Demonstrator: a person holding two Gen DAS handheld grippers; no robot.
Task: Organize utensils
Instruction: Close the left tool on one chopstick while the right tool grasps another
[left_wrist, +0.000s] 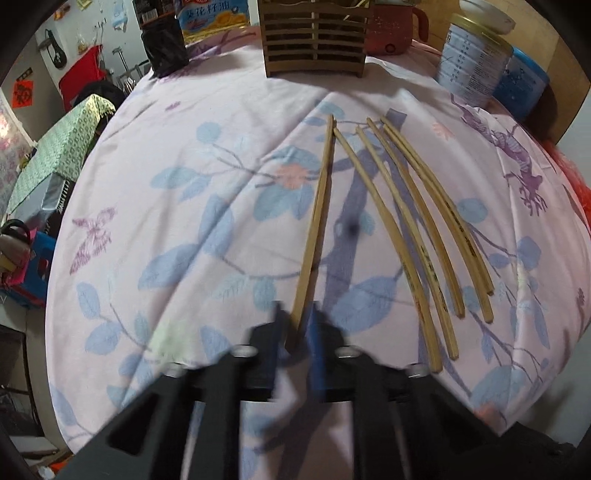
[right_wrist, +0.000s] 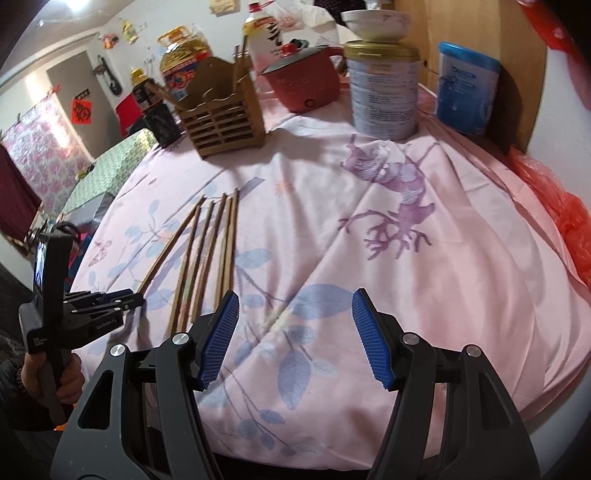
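1. Left tongs (left_wrist: 297, 325), bottom centre of the left wrist view: jaws pinched on the near end of one pair of chopsticks (left_wrist: 319, 221), blurred at the tips.
2. Right tongs (right_wrist: 295, 336), bottom of the right wrist view: jaws wide, nothing between, above bare tablecloth (right_wrist: 424, 295).
3. Loose chopsticks (left_wrist: 417, 236) fan out right of the held pair, flat on the worktop.
4. Slatted wooden holder (left_wrist: 314, 40) stands top centre, well apart from the chopsticks; tins (left_wrist: 472, 62) upper right.

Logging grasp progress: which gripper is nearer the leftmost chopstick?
Left. The left gripper has its jaws closed on the leftmost chopstick; the right gripper hovers open, off to the row's right.
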